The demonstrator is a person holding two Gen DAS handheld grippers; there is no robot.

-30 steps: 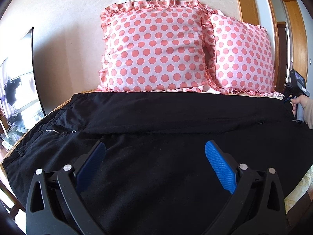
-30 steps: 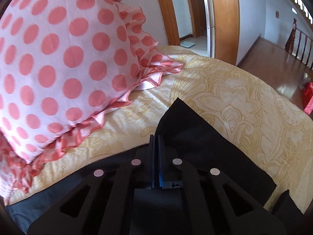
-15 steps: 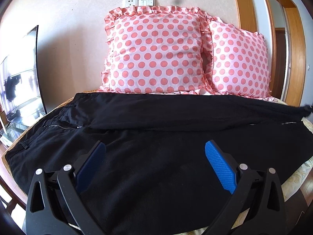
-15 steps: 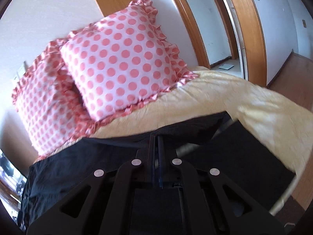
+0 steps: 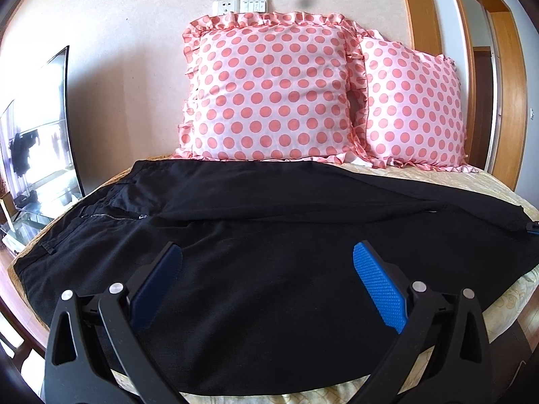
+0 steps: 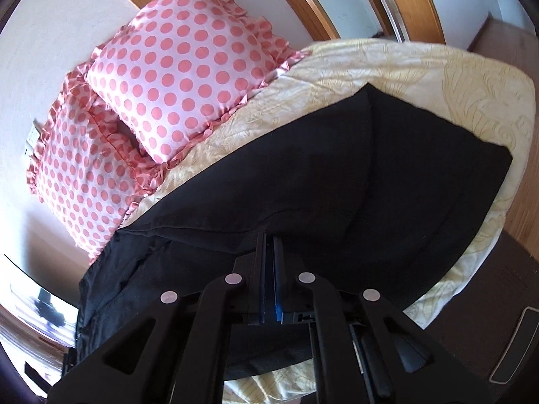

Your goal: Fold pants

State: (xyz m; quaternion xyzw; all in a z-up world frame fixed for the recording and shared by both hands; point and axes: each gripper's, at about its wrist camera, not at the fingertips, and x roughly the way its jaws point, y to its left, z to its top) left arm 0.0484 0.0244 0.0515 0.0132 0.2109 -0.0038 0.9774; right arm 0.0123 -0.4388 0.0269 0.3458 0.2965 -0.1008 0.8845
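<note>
Black pants (image 5: 269,256) lie across the yellow bed, waistband and zipper at the left, legs running right. The far leg lies folded over the near one. My left gripper (image 5: 266,282) is open and empty, hovering above the middle of the pants. My right gripper (image 6: 269,252) is shut on the hem of the pant leg (image 6: 303,202) and holds it lifted over the near leg. The tip of the right gripper shows at the right edge of the left wrist view (image 5: 534,227).
Two pink polka-dot pillows (image 5: 273,91) lean on the wall behind the pants. A TV screen (image 5: 37,128) stands at the left. A wooden door frame (image 5: 505,77) is at the right. The yellow bedspread (image 6: 421,67) edge drops to the wooden floor.
My right gripper has pulled the far leg's hem from near the pillows toward the front edge, over the near leg. My left gripper has backed off slightly, still open.
</note>
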